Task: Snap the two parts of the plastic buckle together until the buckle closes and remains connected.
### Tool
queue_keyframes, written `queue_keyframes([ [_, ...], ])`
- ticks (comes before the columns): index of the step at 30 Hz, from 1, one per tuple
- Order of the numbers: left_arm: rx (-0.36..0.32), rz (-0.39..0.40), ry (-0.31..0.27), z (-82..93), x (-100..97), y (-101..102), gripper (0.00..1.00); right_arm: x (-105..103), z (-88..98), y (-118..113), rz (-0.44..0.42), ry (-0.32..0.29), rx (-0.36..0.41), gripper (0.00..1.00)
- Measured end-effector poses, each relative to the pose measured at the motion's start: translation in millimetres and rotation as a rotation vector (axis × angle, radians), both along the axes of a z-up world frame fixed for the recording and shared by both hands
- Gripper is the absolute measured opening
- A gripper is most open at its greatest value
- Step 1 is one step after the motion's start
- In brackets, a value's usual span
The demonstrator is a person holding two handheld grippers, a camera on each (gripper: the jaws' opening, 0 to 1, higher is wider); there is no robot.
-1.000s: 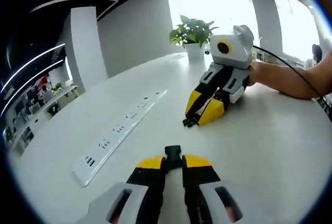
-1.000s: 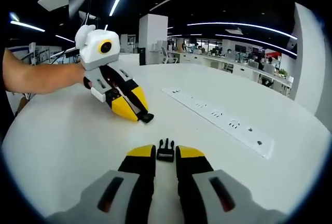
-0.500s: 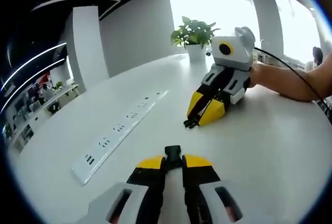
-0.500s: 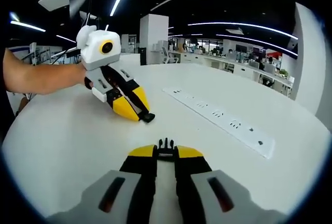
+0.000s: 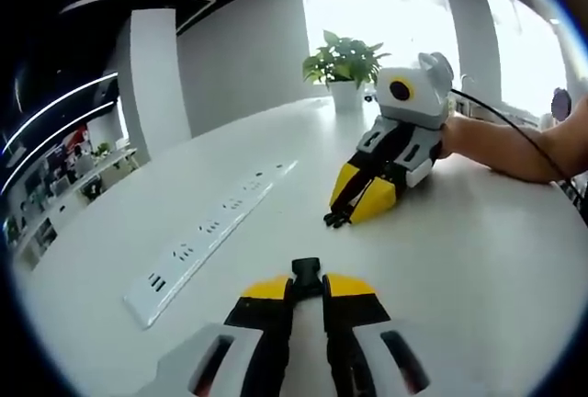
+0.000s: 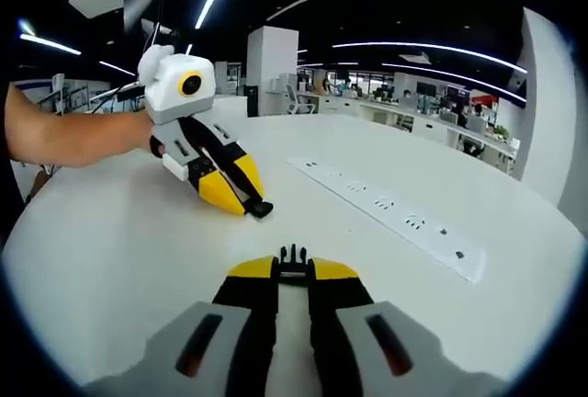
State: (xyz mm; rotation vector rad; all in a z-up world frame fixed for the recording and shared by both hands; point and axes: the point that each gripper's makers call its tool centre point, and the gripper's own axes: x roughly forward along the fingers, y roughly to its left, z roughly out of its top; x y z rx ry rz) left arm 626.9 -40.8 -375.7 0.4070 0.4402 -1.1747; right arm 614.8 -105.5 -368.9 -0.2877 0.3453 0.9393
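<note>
In the left gripper view, the left gripper (image 5: pixel 307 289) rises from 6 o'clock with its yellow-tipped jaws clenched on a small black socket half of the buckle (image 5: pixel 307 270), which pokes out just past the tips as a blocky, squared stub. Toward 1 o'clock across the white table (image 5: pixel 478 259), the right gripper (image 5: pixel 342 213) rests tip-down on the surface, a person's hand (image 5: pixel 452 129) behind it. A dark sliver shows at its tips; its shape is too small to read there. A long white power strip (image 5: pixel 207 236) lies from 9 toward 12 o'clock, and a potted plant (image 5: pixel 343 62) stands at 12 o'clock near the bright window.

In the right gripper view, the right gripper (image 6: pixel 293 276) has its jaws closed around the pronged half of the buckle (image 6: pixel 293 259), black, with short prongs sticking out beyond the yellow tips. At 10 o'clock the left gripper (image 6: pixel 254 206) touches the table (image 6: pixel 110 250) with a black piece at its tips. The two buckle halves are well apart, each held in its own gripper. The power strip (image 6: pixel 390 209) runs toward 3 o'clock.
</note>
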Motion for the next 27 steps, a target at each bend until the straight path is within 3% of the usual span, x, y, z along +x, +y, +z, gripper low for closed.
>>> queue_keyframes([
  [10,-0.029,0.029,0.055,-1.1,5.6,2,0.11,-4,1.4,1,-0.001,-0.013,-0.002,0.11],
  [20,-0.011,0.051,0.027,-0.4,5.0,3,0.10,-1,1.1,1,-0.013,0.000,0.002,0.11],
  [27,0.000,0.074,0.027,1.5,5.7,8,0.10,4,11.3,-2,-0.045,-0.021,0.028,0.11],
])
